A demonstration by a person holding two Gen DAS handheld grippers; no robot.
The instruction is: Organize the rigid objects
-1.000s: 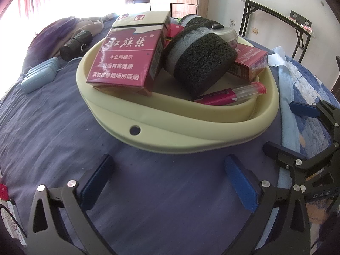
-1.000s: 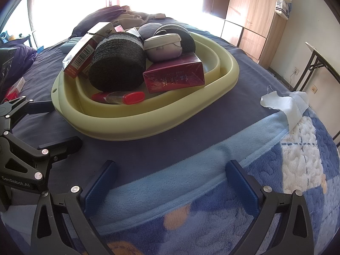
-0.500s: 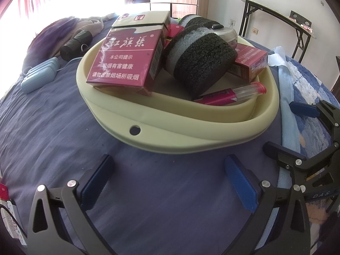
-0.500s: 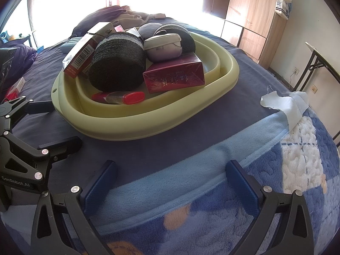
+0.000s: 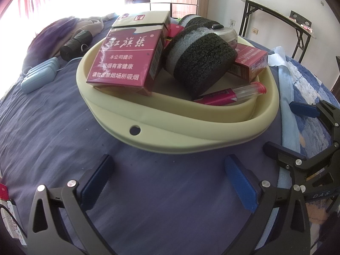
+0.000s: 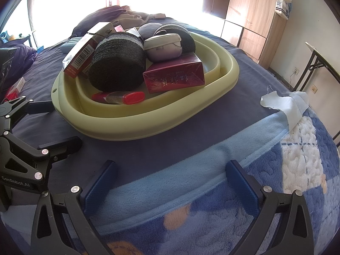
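Cigarette packs (image 5: 125, 63), black sponge rolls (image 5: 201, 63), a small grey case (image 6: 162, 46) and a red-capped tube (image 5: 229, 94) already sit piled in the pale yellow basin (image 5: 148, 119) on the bed, so the sorting looks nearly done. Left gripper (image 5: 167, 176) and right gripper (image 6: 172, 182) both hang spread and empty just short of it; a red box (image 6: 16, 87) at the far left edge, hard to make out, may be left to gather.
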